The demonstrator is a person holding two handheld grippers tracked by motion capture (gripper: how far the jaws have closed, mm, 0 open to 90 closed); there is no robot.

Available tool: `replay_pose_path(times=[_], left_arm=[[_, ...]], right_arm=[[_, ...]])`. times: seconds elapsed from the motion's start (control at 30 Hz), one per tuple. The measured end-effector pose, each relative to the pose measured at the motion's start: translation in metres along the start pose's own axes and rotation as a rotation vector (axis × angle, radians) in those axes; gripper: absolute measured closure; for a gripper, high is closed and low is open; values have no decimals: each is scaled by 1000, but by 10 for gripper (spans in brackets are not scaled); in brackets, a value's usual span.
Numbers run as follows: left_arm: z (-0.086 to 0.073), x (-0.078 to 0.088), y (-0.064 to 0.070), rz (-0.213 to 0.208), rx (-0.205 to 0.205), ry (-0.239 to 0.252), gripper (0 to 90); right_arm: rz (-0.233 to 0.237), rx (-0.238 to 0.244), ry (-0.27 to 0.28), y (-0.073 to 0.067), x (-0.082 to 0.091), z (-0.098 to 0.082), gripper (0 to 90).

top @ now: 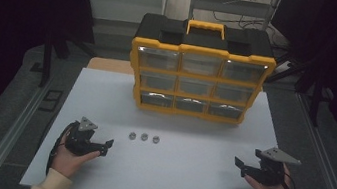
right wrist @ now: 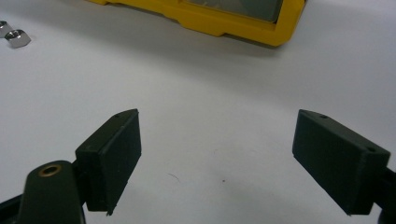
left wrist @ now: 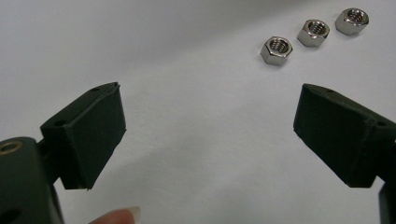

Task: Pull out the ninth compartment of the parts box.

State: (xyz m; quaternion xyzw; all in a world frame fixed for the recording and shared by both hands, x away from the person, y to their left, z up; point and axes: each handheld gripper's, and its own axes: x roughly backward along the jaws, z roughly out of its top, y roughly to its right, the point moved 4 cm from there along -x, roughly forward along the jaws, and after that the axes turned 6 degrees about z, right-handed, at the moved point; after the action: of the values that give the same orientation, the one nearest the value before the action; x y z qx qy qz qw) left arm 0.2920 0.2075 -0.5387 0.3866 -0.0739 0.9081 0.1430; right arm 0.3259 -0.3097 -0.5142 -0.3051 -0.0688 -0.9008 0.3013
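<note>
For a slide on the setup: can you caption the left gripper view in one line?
Open left gripper hovers over the white table, three steel hex nuts lying in a row just ahead.

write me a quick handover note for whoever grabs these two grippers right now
Left gripper: open, holds nothing, low over the white table at its near left, pointing toward the nuts.
Right gripper: open, holds nothing, at the near right.
Things: three hex nuts lie in a short row on the table, apart from each other, just ahead of the left gripper. The yellow and black drawer organizer stands upright at the far middle, all nine drawers apparently shut.
Done: nothing visible yet; no nut has been picked up.
Left: probably pick up the nuts, likely with the nearer left gripper, and possibly put them in a drawer.
</note>
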Motion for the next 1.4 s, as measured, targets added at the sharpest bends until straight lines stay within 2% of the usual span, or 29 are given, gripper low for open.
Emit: replay_pose_path(times=[0.27, 0.47, 0.73, 1.07, 1.4], left_arm=[[0, 3, 2, -1, -3, 1, 93], [-1, 5, -1, -1, 2, -3, 95], [0, 7, 0, -5, -2, 5, 95], [3, 8, -2, -27, 24, 17, 96], [3, 9, -3, -28, 26, 21, 98]], right_arm=[[-20, -24, 22, 4, 5, -1, 169], [-29, -20, 24, 3, 4, 1, 170], [-31, -8, 32, -4, 2, 4, 169], [-40, -30, 56, -10, 6, 5, 170], [-34, -35, 68, -19, 4, 7, 174]])
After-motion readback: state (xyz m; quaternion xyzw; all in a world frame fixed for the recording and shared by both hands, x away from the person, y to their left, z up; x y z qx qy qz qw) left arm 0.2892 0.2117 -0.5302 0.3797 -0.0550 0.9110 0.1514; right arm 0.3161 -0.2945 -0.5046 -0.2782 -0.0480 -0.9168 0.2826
